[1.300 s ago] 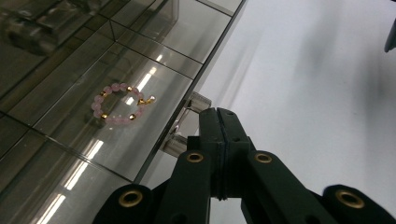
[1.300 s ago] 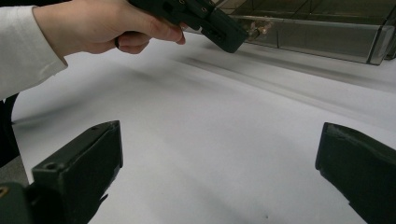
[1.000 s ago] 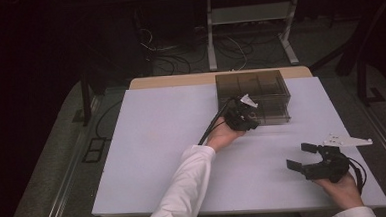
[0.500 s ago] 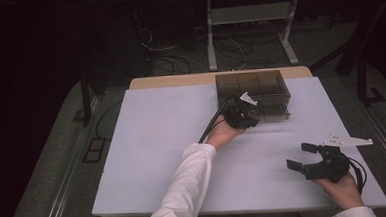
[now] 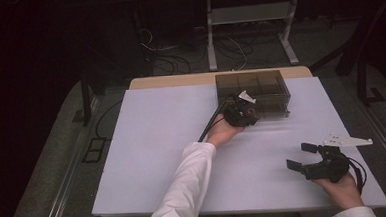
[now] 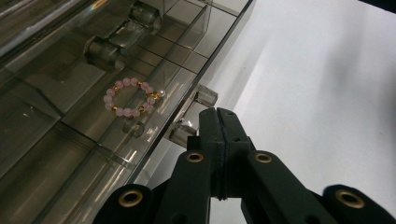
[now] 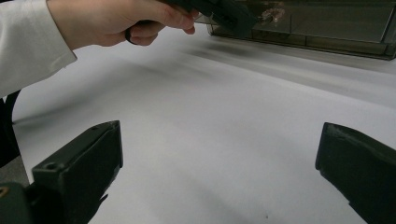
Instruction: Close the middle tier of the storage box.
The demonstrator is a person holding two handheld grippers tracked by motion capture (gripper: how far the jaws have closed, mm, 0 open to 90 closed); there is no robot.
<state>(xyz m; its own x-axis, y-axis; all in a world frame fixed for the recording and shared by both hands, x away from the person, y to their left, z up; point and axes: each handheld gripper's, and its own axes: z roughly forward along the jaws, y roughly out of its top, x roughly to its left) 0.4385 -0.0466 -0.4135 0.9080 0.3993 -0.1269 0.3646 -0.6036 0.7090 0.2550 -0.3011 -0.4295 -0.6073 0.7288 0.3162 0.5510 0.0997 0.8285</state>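
A white bench (image 5: 148, 156) takes up most of the high view, with dark floor and cables beyond its far edge. On the far middle of the bench stands a smoky clear plastic drawer box (image 5: 270, 84), low and wide, split into compartments inside. In the left gripper view its front face runs slantwise from bottom left to upper right, with small clear round knobs (image 6: 205, 94) sticking out of the drawer fronts.

A person's left arm in a white sleeve (image 5: 185, 184) reaches in from the bottom edge towards the box. The left gripper (image 5: 251, 113) sits at the near left corner of the box, up against its front. Its two black jaws are clenched flat together with nothing between them, and their tip lies just beside one of the knobs on the lower drawer; whether it touches the knob I cannot tell.

The right gripper (image 5: 303, 155) rests low over the near right part of the bench, well apart from the box, held by the right hand (image 5: 341, 188). Its jaws stand wide and released, with bare bench between them.

Inside one compartment of the box lies a small bracelet (image 6: 132, 96) of pink beads with a few gold ones, seen through the clear plastic to the upper left of the left gripper's tip.
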